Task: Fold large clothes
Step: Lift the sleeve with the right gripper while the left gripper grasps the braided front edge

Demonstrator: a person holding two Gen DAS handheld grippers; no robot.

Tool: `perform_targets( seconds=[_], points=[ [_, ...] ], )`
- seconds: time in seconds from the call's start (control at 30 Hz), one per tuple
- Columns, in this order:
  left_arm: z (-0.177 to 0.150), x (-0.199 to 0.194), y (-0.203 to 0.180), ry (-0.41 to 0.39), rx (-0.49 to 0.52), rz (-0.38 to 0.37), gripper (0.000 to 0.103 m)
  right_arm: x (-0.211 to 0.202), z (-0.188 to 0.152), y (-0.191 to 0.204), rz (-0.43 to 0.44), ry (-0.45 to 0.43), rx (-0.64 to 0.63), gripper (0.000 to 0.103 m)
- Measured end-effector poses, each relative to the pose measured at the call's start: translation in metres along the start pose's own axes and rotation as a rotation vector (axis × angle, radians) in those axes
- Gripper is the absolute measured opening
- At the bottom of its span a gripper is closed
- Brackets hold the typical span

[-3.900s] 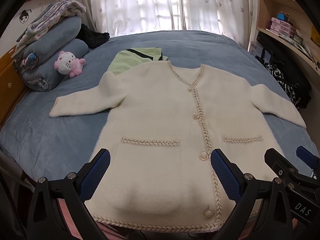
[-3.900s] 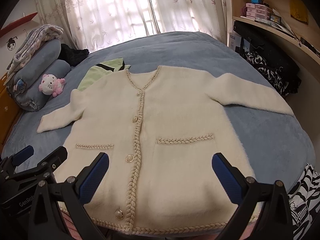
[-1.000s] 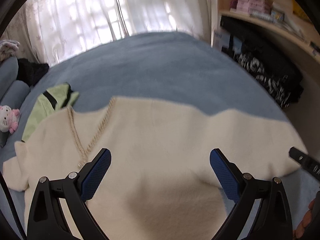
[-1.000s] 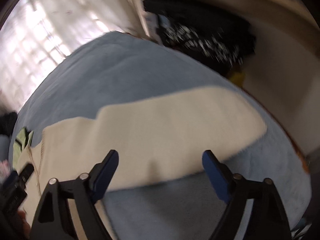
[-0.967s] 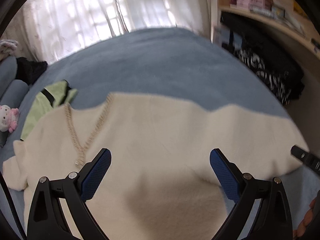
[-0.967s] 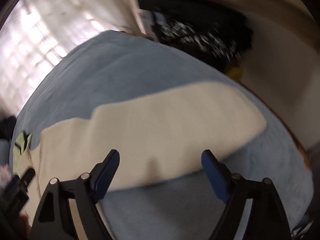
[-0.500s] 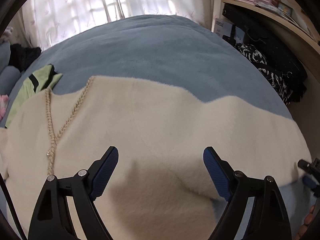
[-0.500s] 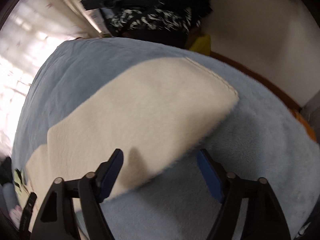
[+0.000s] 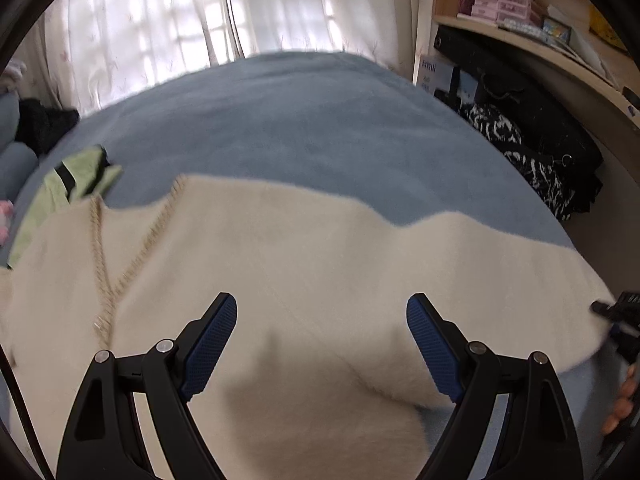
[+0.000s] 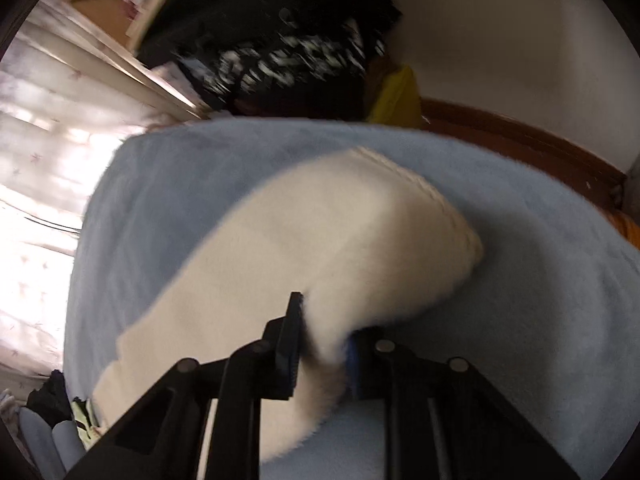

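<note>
A cream fuzzy cardigan (image 9: 304, 264) with braided trim lies flat on the blue bed (image 9: 304, 120). My left gripper (image 9: 320, 340) is open and hovers over the cardigan's right shoulder and armpit area, holding nothing. My right gripper (image 10: 324, 352) is shut on the lower edge of the cardigan's right sleeve (image 10: 320, 240), near the cuff (image 10: 424, 196). The right gripper's tip also shows at the sleeve end in the left wrist view (image 9: 618, 312).
A green garment (image 9: 68, 184) lies under the cardigan's far left. Dark clothes and bags (image 9: 532, 140) are piled beside the bed on the right, below wooden shelves (image 9: 532, 20). The bed's wooden edge (image 10: 520, 140) runs just past the cuff. Curtains (image 9: 200, 20) hang behind.
My right gripper has closed its jaws on the sleeve's edge; half a second ago it was open over the sleeve. My left gripper has stayed open over the shoulder, shifting slightly.
</note>
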State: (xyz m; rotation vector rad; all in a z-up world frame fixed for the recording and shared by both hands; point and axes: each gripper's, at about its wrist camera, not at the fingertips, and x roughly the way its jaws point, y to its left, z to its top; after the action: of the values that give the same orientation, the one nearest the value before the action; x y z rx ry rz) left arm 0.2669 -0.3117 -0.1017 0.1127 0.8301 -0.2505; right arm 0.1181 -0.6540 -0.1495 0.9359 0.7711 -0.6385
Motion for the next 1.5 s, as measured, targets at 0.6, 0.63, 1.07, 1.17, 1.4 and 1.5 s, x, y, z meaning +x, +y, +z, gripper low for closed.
perform_targets(
  seconds=[0.6,0.63,1.07,1.17,1.4,1.5],
  points=[
    [0.010,-0.026,0.107,0.090,-0.057,-0.075,0.086,-0.040,-0.187,0.210,0.354,0.131,-0.852,0.013],
    [0.005,-0.024,0.111,0.102,-0.055,-0.078,0.086,-0.028,-0.204,0.213,0.354,0.176,-0.866,0.013],
    [-0.058,0.009,0.177,0.285,-0.163,-0.267,0.086,-0.003,-0.280,0.214,0.390,0.349,-0.926,0.050],
    [-0.065,0.019,0.181,0.337,-0.196,-0.327,0.086,-0.004,-0.281,0.213,0.396,0.355,-0.922,0.050],
    [-0.068,0.037,0.175,0.389,-0.295,-0.503,0.086,-0.009,-0.288,0.209,0.395,0.345,-0.951,0.050],
    [-0.072,0.051,0.169,0.432,-0.336,-0.520,0.086,-0.012,-0.287,0.206,0.399,0.348,-0.955,0.050]
  ],
)
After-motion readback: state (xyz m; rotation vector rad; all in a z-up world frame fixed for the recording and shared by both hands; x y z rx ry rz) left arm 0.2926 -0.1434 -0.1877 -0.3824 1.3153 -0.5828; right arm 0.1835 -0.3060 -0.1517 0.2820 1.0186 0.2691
